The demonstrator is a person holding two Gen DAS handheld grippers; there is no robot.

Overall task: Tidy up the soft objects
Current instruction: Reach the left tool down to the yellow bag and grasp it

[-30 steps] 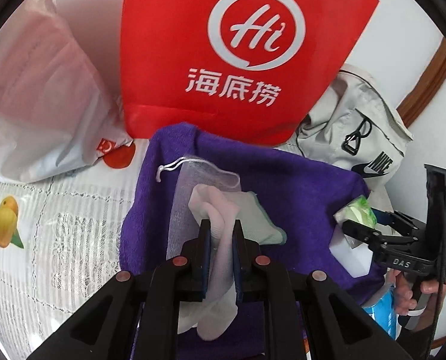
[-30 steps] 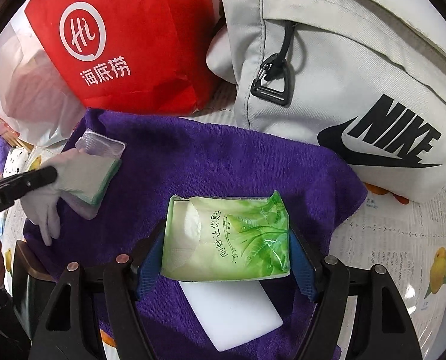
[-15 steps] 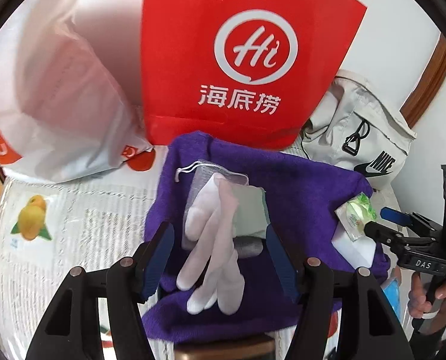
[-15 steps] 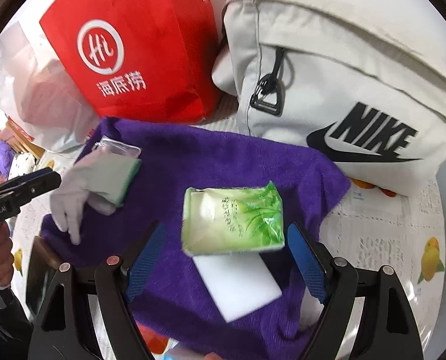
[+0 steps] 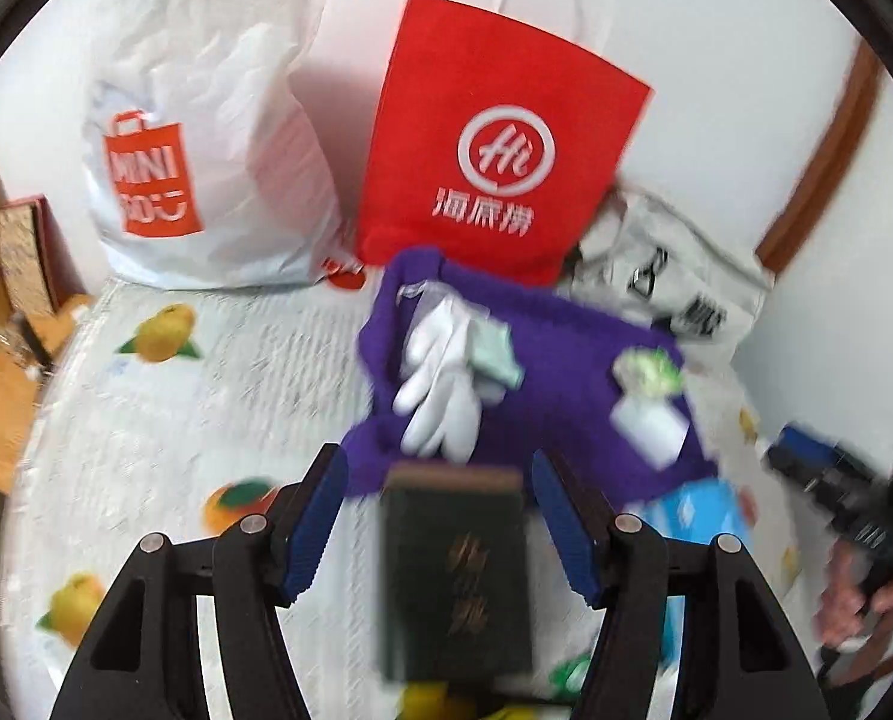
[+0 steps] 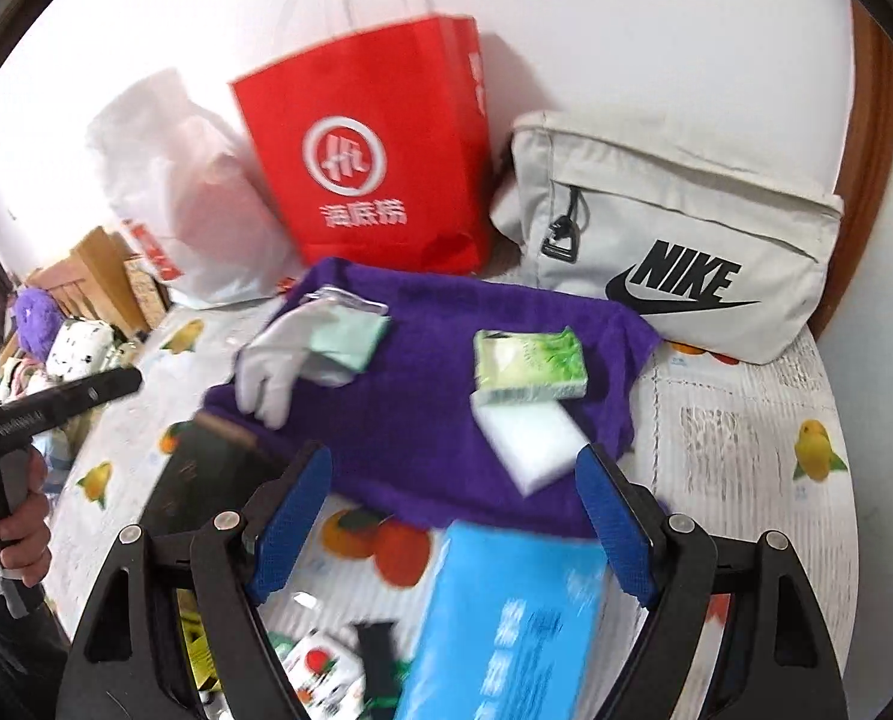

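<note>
"NIKE" on grey bag [image 6: 674,252]; "Hi" logo on red bag [image 5: 494,138]; "MINI" on white bag [image 5: 206,138]

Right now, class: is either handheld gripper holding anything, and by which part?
Nothing is held. The left gripper and right gripper are open; the white fabric glove and green tissue packet lie free.

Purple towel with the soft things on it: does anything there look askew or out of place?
Mostly tidy. The white glove hangs over the near-left edge of the purple towel, and a dark green hardcover book sits against that edge, rigid among soft items. The green tissue pack overlaps the white sponge block.
</note>
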